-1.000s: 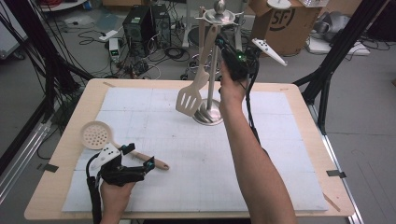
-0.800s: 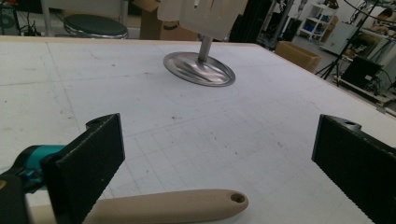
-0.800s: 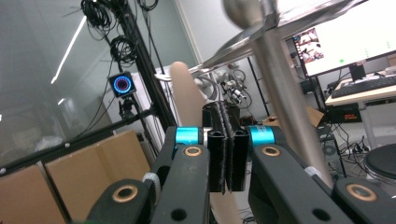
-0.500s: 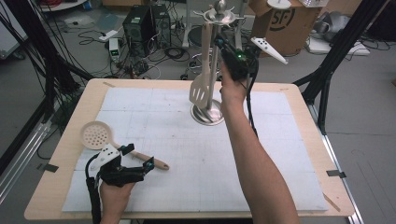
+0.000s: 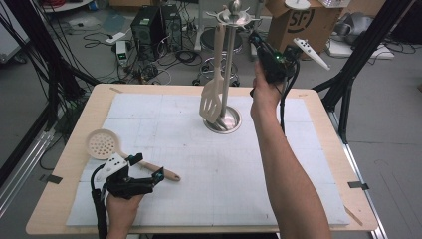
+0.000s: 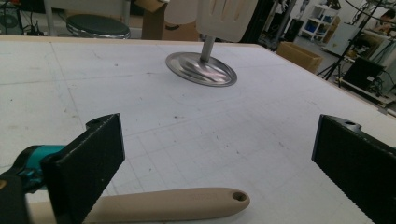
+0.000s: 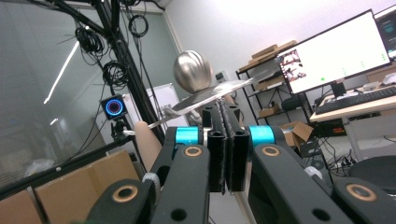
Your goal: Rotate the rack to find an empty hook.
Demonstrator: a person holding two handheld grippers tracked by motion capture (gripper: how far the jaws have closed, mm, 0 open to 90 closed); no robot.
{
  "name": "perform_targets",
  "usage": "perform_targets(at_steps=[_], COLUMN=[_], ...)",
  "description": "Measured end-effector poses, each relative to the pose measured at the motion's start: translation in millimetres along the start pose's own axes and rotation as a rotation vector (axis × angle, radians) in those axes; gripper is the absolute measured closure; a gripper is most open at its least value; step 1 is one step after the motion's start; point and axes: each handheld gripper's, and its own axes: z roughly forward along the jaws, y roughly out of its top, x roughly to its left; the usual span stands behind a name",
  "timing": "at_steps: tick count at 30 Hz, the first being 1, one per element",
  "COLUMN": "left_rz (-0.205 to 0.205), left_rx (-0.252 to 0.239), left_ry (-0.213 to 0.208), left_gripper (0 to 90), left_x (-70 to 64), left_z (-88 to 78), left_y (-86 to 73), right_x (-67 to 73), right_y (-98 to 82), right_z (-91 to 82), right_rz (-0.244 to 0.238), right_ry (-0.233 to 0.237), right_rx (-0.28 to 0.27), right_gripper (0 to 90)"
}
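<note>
A steel utensil stand (image 5: pixel 230 59) rises from a round base (image 5: pixel 224 122) at the back middle of the table. A beige slotted spatula (image 5: pixel 212 97) hangs from one of its top hooks. My right gripper (image 5: pixel 256 41) is held high just right of the stand's top, shut with nothing between its jaws (image 7: pixel 224 109); the stand's ball top (image 7: pixel 193 71) shows behind them. At the front left a beige skimmer (image 5: pixel 102 144) lies flat. My left gripper (image 5: pixel 148 168) rests open with the skimmer's handle (image 6: pixel 177 205) lying between its jaws, untouched.
A white gridded mat (image 5: pixel 278 199) covers the wooden table (image 5: pixel 74 124). The stand's base (image 6: pixel 201 68) and the spatula's blade (image 6: pixel 227 18) lie ahead of the left gripper. Cables, a stool and cardboard boxes (image 5: pixel 303 22) sit on the floor beyond the far edge.
The spatula swung from a tilt out to the left in toward the pole and now hangs straight. My right gripper drew away to the right of the stand. The left gripper stayed put.
</note>
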Motion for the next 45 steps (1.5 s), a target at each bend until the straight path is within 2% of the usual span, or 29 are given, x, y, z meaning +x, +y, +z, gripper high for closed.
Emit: perform_targets(at_steps=[7, 9, 15, 25, 35, 45], left_rz=[0.0, -0.001, -0.006, -0.01, -0.009, -0.007], left_rx=[0.001, -0.003, -0.005, -0.006, -0.008, -0.004], left_ry=[-0.002, -0.001, 0.007, 0.012, 0.012, 0.01], left_gripper=[3.0, 3.0, 3.0, 3.0, 3.0, 3.0], left_x=[0.6, 0.2, 3.0, 4.7, 4.6, 4.0], left_z=[-0.8, -0.5, -2.0, -2.4, -2.2, -1.6], left_y=[-0.1, 0.0, 0.6, 0.4, 0.5, 0.4], right_x=[13.5, 15.5, 24.6, 25.9, 29.1, 40.8], right_y=[2.9, 1.5, -6.6, -12.0, -8.0, -13.1], right_z=[5.4, 5.6, 10.2, 15.4, 12.5, 18.6], right_rz=[-0.041, -0.023, -0.056, -0.053, -0.104, -0.133], right_ry=[0.019, 0.02, 0.027, 0.02, 0.017, 0.02], right_rx=[0.006, 0.008, 0.038, 0.042, 0.029, 0.046], right_gripper=[89.5, 89.5, 89.5, 89.5, 89.6, 89.6])
